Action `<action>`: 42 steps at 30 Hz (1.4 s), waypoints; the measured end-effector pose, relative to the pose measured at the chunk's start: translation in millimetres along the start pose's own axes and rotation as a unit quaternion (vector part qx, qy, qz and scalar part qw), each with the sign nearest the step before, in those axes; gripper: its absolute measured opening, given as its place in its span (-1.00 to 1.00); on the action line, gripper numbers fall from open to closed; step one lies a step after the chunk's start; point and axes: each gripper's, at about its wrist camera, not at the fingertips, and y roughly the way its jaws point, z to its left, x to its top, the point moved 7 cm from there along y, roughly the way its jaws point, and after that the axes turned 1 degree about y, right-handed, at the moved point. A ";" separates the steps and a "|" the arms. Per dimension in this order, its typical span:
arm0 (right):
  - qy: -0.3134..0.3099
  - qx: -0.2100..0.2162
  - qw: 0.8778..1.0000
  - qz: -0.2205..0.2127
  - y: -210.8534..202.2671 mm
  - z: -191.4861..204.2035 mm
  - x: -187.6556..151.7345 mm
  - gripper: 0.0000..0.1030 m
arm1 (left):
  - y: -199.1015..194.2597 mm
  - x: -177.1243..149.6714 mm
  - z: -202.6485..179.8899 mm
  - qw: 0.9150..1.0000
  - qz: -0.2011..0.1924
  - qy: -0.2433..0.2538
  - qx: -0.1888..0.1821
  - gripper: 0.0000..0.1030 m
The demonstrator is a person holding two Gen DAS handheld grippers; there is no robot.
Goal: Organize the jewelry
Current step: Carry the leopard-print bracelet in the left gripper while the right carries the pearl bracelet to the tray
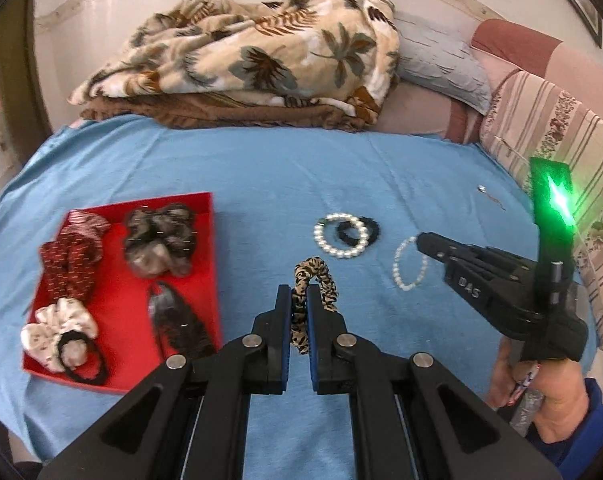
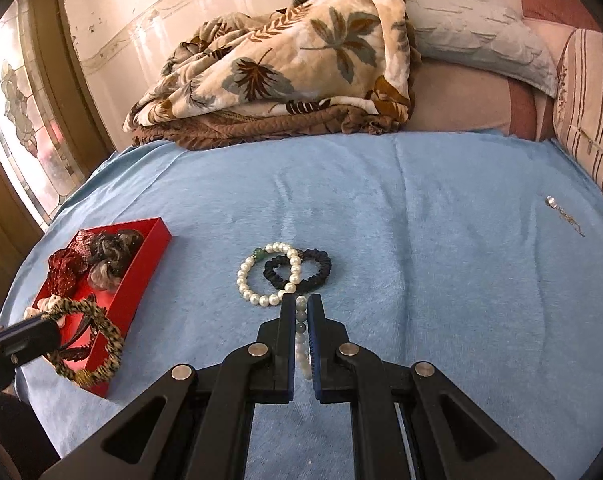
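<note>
Left tool [image 1: 299,300] pinches the leopard scrunchie [image 1: 315,286], probably headed for the red tray [image 1: 121,320] beside it; right tool [image 2: 301,308] clamps a pearl bracelet [image 2: 303,344].

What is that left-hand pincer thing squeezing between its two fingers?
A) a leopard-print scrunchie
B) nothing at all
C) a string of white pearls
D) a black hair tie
A: the left gripper is shut on the leopard-print scrunchie, whose spotted fabric loops out past its fingertips, while the pearl bracelet sits in the right gripper.
</note>
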 end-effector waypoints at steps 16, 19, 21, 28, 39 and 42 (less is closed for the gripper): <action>-0.009 -0.019 1.000 -0.007 -37.9 28.9 -49.5 -0.86 | -33.6 -14.2 30.8 0.999 -0.030 0.002 0.044 -0.86; -0.012 -0.021 1.000 -0.003 -42.7 35.6 -58.4 -0.86 | -38.1 -16.2 40.5 0.998 -0.036 -0.003 0.050 -0.86; -0.016 -0.021 1.000 -0.003 -48.3 41.5 -62.4 -0.86 | -40.2 -18.1 45.8 0.998 -0.038 -0.007 0.051 -0.86; -0.034 -0.014 0.999 -0.007 -63.5 64.3 -63.5 -0.86 | -44.5 -25.2 72.1 0.998 -0.039 -0.025 0.053 -0.86; -0.069 0.023 0.997 -0.014 -77.0 117.5 -48.2 -0.86 | -49.9 -12.9 115.3 0.998 -0.042 -0.049 0.009 -0.86; -0.067 0.036 0.997 -0.014 -79.5 127.6 -42.2 -0.86 | -50.4 -4.3 126.0 0.998 -0.046 -0.048 -0.001 -0.86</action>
